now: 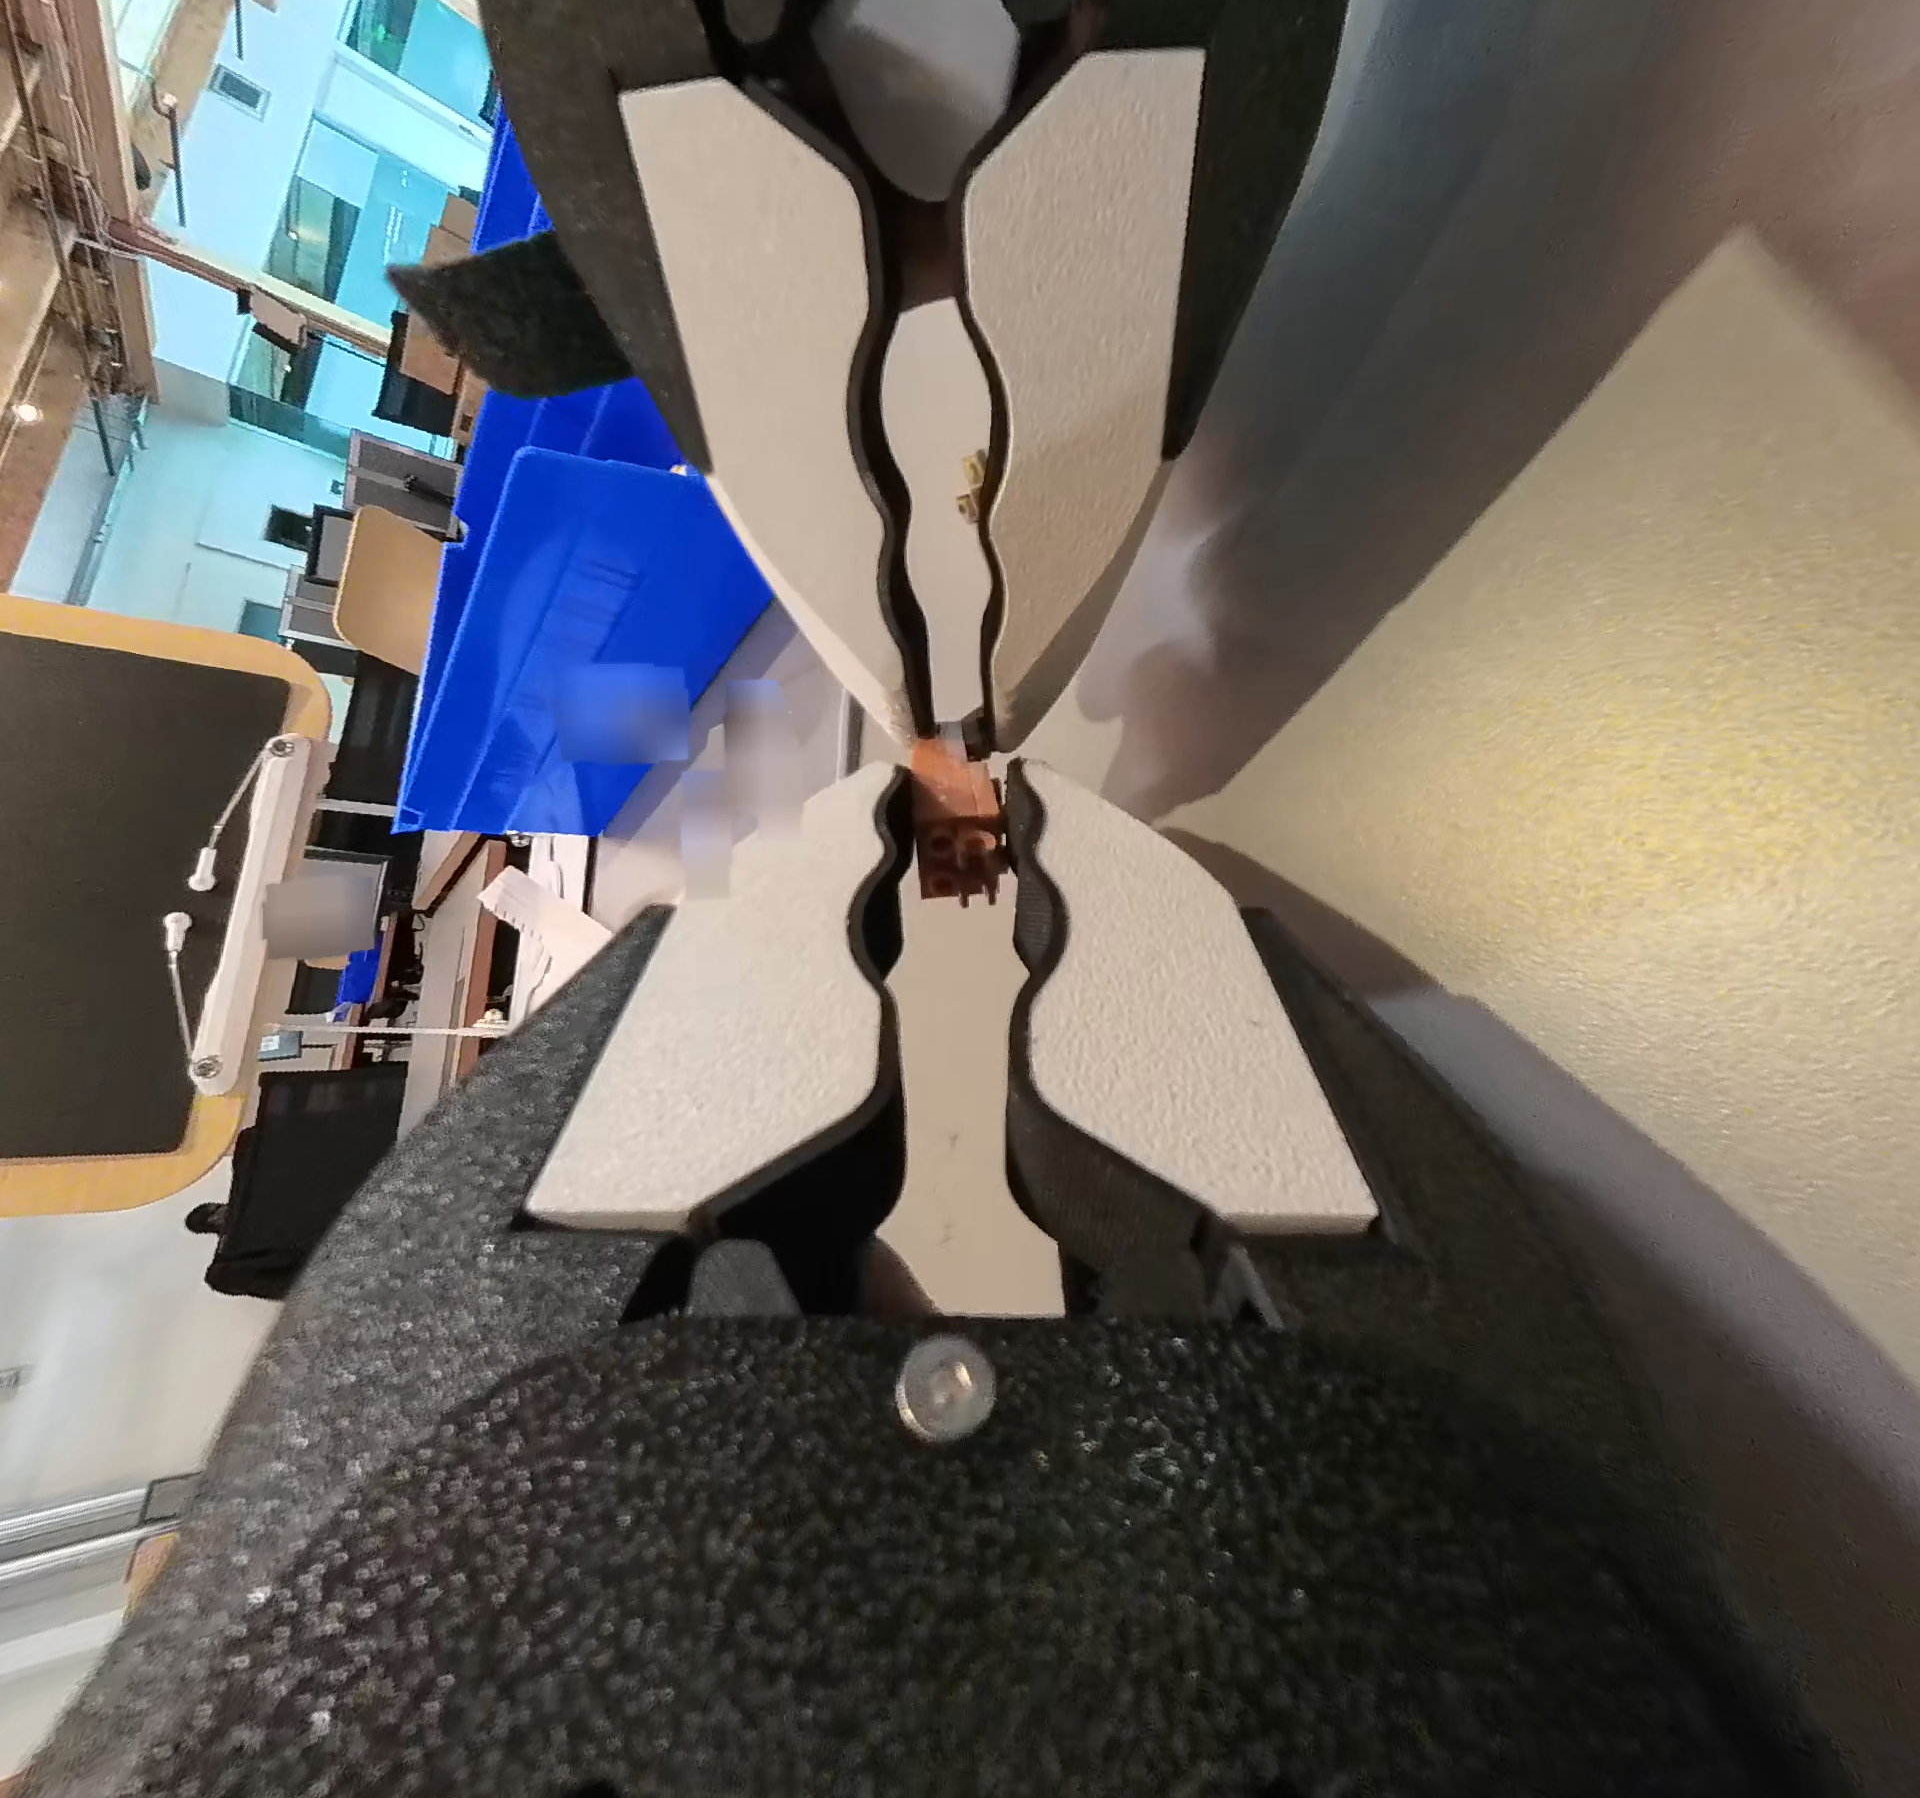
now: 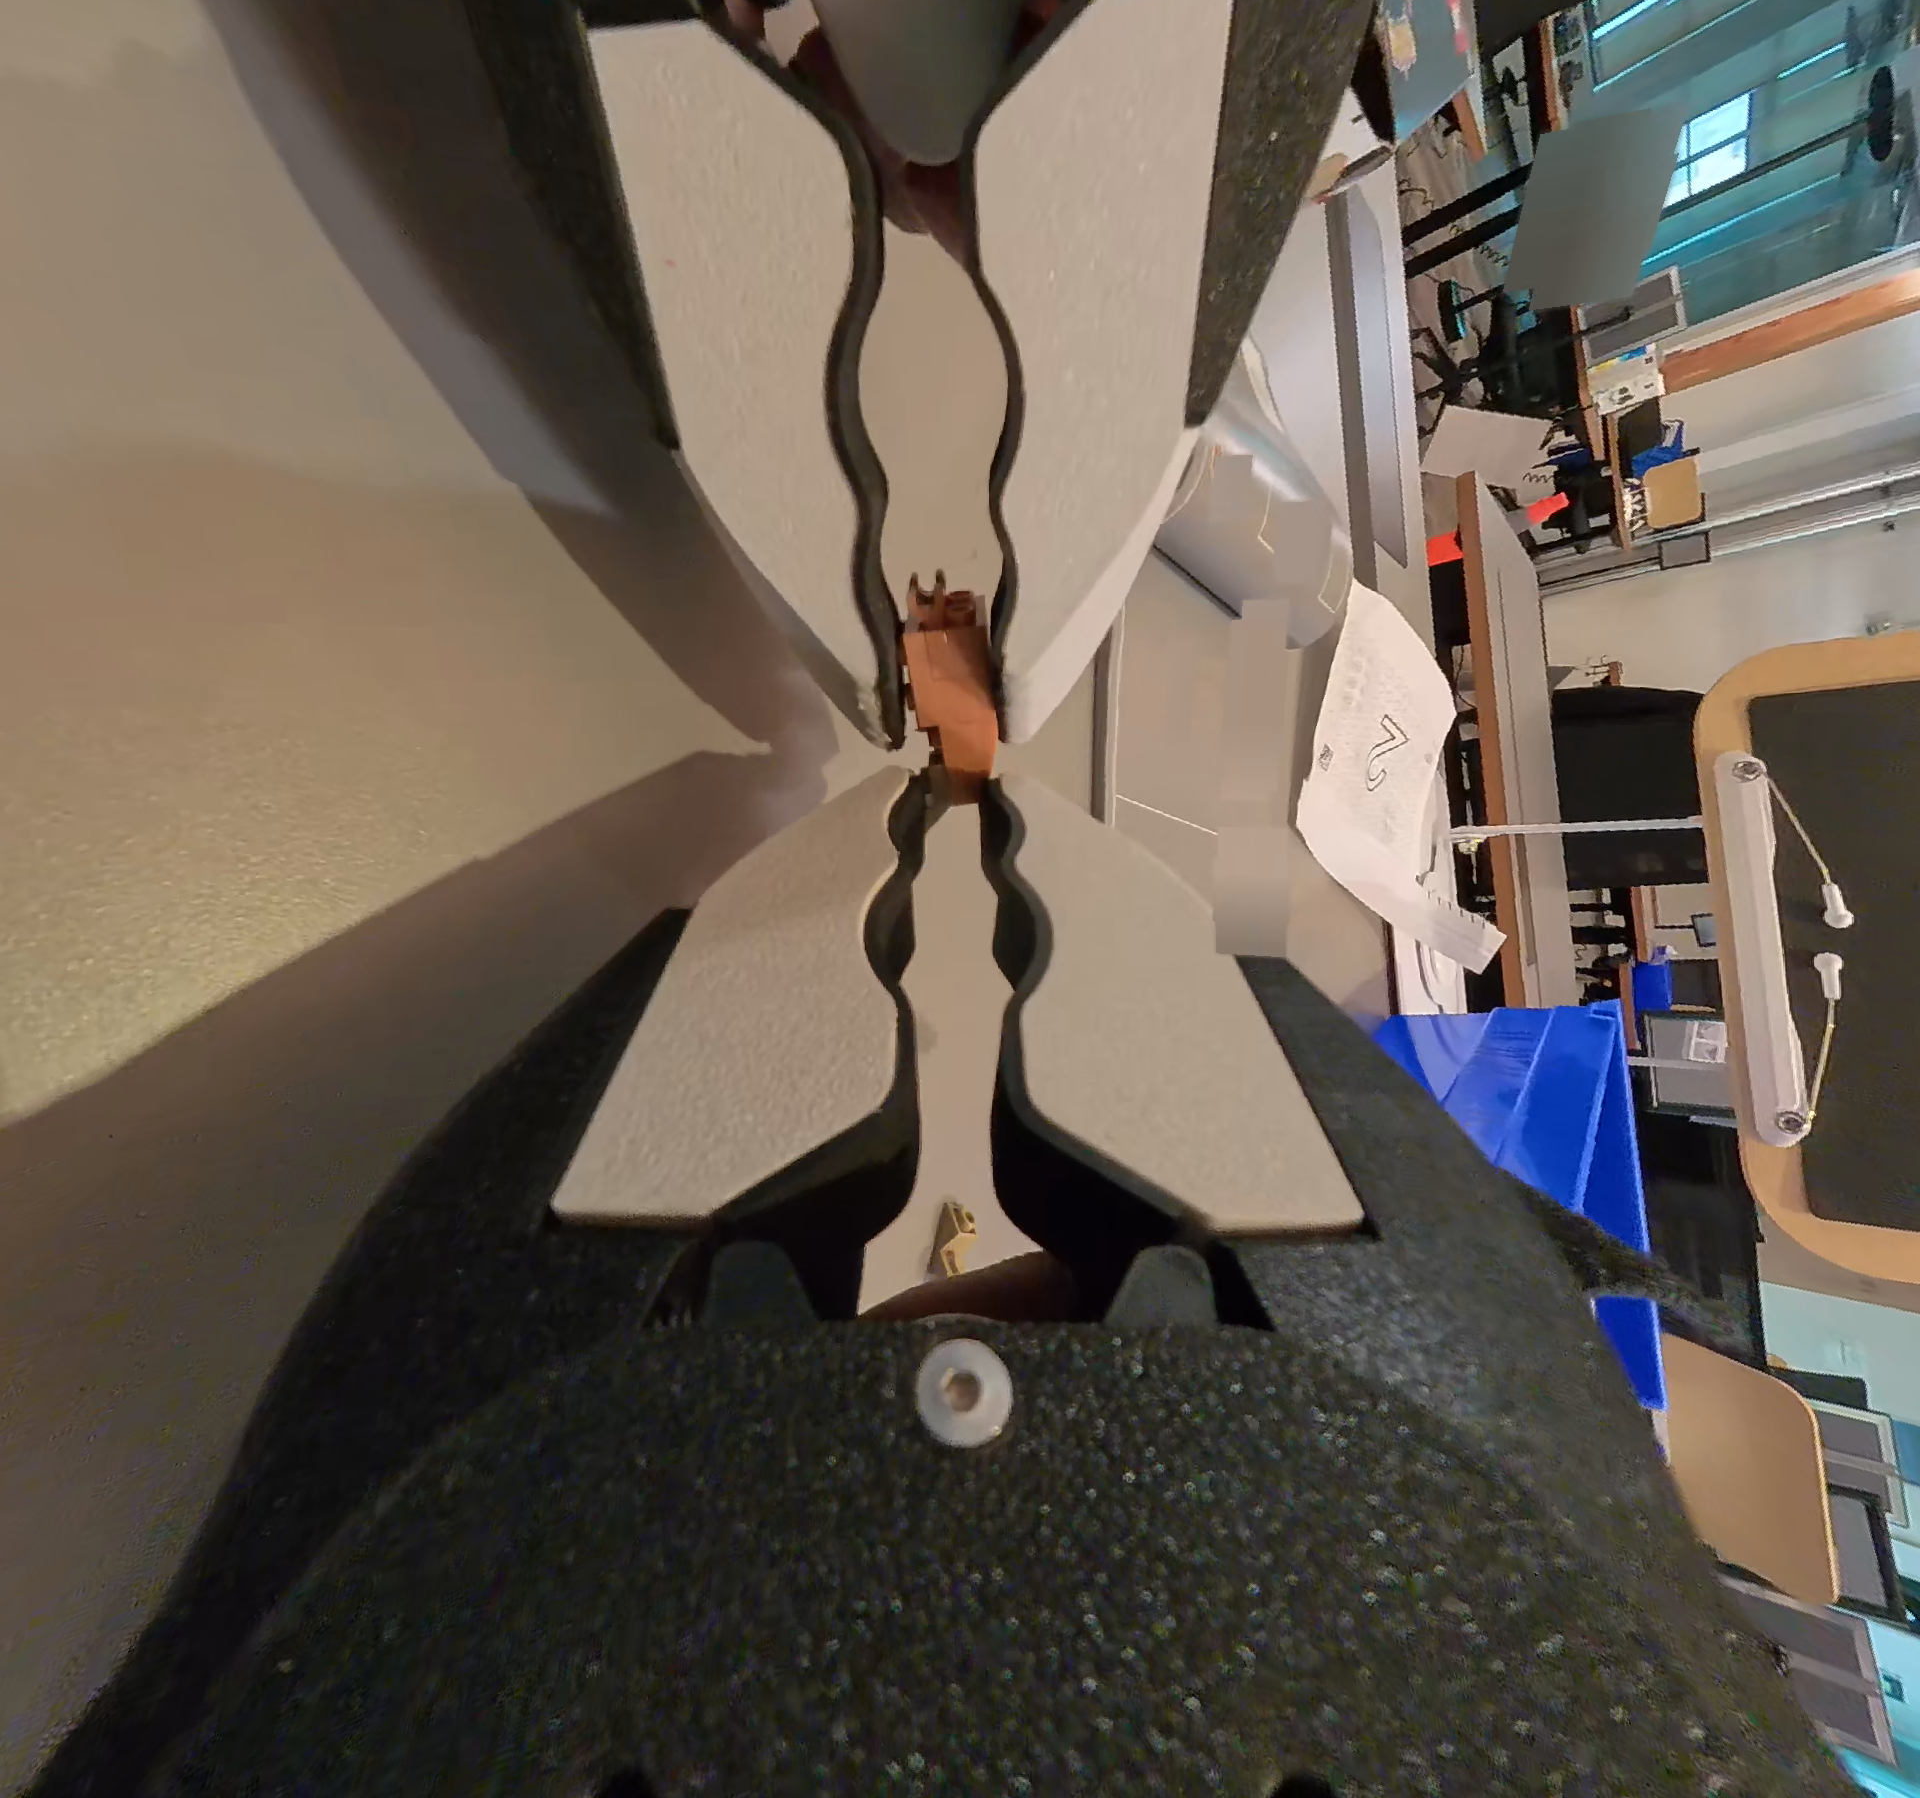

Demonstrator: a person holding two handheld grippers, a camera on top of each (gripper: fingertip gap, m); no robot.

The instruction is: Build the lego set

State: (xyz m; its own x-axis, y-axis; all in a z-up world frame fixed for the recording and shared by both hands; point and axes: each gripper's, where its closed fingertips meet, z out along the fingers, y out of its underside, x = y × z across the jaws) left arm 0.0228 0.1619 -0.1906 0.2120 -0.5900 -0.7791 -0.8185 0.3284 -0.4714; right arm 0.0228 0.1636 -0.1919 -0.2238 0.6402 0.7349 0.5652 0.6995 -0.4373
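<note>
Your two grippers meet tip to tip at the centre of both frames, over a pale bench (image 1: 1558, 709), and both bear on one small brown toy-brick piece.

Left gripper (image 1: 961, 818): in the left wrist view its jaws rise from the bottom of the frame and are clenched on the brown brick piece (image 1: 961, 839). The dark pads press its two sides. The end facing the camera shows round sockets and two small prongs.

Right gripper (image 2: 951, 798): in the right wrist view its jaws rise from the bottom and close on the near end of the same brown brick piece (image 2: 951, 699). The right pad touches it; contact on the left pad is hard to tell. The far end of the piece sits between the other gripper's pads, in the upper centre of the frame.

Elsewhere:
- A small tan brick (image 2: 954, 1239) lies on the bench low in the right wrist view, between the finger bases; it shows again in the upper centre of the left wrist view (image 1: 971, 486).
- Blue bins (image 1: 582, 626) stand at the left of the left wrist view and at the lower right of the right wrist view (image 2: 1538, 1104).
- A white printed paper sheet (image 2: 1371, 772) hangs at the right of centre in the right wrist view.
</note>
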